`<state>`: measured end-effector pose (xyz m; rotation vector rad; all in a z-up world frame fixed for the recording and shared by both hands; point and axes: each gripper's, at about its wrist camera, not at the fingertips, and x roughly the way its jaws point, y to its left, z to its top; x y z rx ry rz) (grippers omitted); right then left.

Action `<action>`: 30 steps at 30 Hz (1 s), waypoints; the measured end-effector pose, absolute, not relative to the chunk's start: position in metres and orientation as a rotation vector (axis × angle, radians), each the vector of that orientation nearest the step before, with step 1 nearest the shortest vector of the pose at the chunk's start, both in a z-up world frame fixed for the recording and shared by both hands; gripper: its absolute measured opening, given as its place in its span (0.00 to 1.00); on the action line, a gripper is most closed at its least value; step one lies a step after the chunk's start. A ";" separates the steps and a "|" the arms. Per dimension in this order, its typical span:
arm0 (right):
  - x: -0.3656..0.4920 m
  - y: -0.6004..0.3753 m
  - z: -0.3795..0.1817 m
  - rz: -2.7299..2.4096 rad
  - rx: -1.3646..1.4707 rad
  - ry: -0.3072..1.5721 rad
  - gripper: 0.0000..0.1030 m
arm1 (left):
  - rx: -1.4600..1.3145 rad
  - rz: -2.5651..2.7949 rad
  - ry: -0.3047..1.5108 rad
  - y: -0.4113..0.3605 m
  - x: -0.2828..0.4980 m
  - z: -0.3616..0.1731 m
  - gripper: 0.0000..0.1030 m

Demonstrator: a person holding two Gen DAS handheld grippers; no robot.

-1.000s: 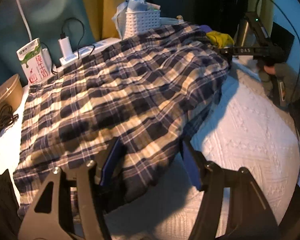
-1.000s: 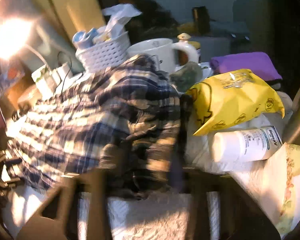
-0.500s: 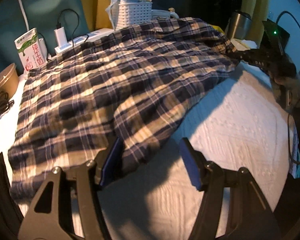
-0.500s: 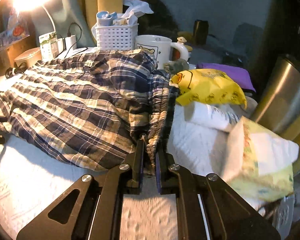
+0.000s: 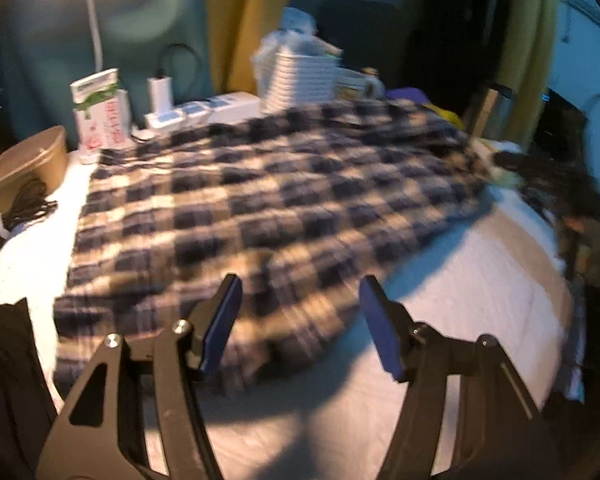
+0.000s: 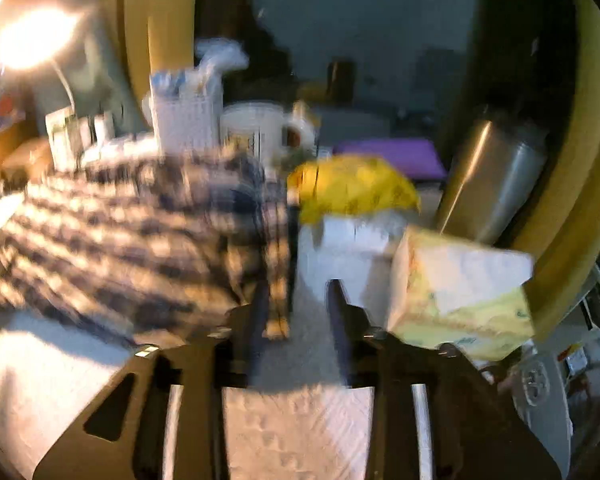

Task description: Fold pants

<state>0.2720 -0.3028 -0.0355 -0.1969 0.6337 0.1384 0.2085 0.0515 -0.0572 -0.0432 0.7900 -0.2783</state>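
Observation:
Blue and beige plaid pants (image 5: 260, 200) lie spread flat on a white textured cloth (image 5: 440, 340). My left gripper (image 5: 300, 320) is open and empty, just above the pants' near edge. In the right wrist view the pants (image 6: 120, 232) lie to the left, their waistband edge (image 6: 278, 280) hanging loose between the jaws. My right gripper (image 6: 296, 320) is open and holds nothing. The right gripper also shows blurred at the right in the left wrist view (image 5: 540, 172). Both views are motion-blurred.
Behind the pants stand a milk carton (image 5: 100, 112), a power strip (image 5: 204, 110), a white basket (image 5: 300, 76) and a mug (image 6: 256, 128). A brown bowl (image 5: 24, 168) sits left. A yellow bag (image 6: 352, 188), tissue pack (image 6: 460, 292) and steel flask (image 6: 496, 176) crowd the right.
My right gripper has opened and let go of the waistband it pinched half a second ago. My left gripper has stayed open and pulled back a little from the pants.

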 end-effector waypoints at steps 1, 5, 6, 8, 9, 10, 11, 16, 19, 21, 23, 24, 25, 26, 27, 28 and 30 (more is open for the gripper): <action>0.268 -0.295 -0.030 0.140 -0.202 0.603 0.49 | -0.039 -0.253 0.792 0.052 0.212 -0.060 0.61; 0.266 -0.235 -0.036 0.312 -0.298 0.611 0.54 | -0.022 -0.225 0.878 0.054 0.221 -0.082 0.61; 0.268 -0.223 -0.042 0.351 -0.313 0.629 0.54 | -0.013 -0.222 0.896 0.055 0.219 -0.087 0.61; 0.271 -0.194 -0.057 0.434 -0.346 0.671 0.54 | -0.014 -0.221 0.897 0.057 0.213 -0.087 0.61; 0.272 -0.179 -0.064 0.486 -0.353 0.694 0.54 | -0.016 -0.219 0.904 0.059 0.211 -0.088 0.60; 0.274 -0.168 -0.070 0.525 -0.358 0.714 0.54 | -0.013 -0.218 0.904 0.061 0.207 -0.088 0.60; 0.276 -0.157 -0.076 0.553 -0.364 0.731 0.54 | -0.010 -0.218 0.902 0.062 0.202 -0.089 0.60; 0.275 -0.127 -0.099 0.609 -0.460 0.813 0.54 | -0.015 -0.211 0.931 0.074 0.181 -0.083 0.61; 0.272 -0.132 -0.100 0.624 -0.456 0.829 0.54 | -0.016 -0.196 0.893 0.084 0.172 -0.070 0.60; 0.268 -0.135 -0.100 0.628 -0.448 0.837 0.54 | -0.023 -0.182 0.829 0.094 0.170 -0.059 0.61; 0.262 -0.137 -0.097 0.625 -0.452 0.838 0.54 | -0.027 -0.150 0.790 0.103 0.175 -0.053 0.61; 0.260 -0.139 -0.095 0.623 -0.450 0.837 0.54 | -0.023 -0.124 0.770 0.107 0.178 -0.050 0.61; 0.259 -0.140 -0.093 0.622 -0.439 0.834 0.54 | -0.025 -0.114 0.753 0.112 0.183 -0.049 0.61; 0.259 -0.141 -0.091 0.625 -0.425 0.829 0.54 | -0.032 -0.112 0.757 0.116 0.189 -0.051 0.61; 0.258 -0.141 -0.089 0.630 -0.408 0.821 0.54 | -0.037 -0.107 0.777 0.119 0.196 -0.055 0.61; 0.259 -0.138 -0.086 0.636 -0.397 0.811 0.54 | -0.034 -0.099 0.810 0.122 0.203 -0.062 0.61; 0.260 -0.134 -0.080 0.650 -0.386 0.787 0.54 | -0.023 -0.102 0.860 0.126 0.210 -0.074 0.61</action>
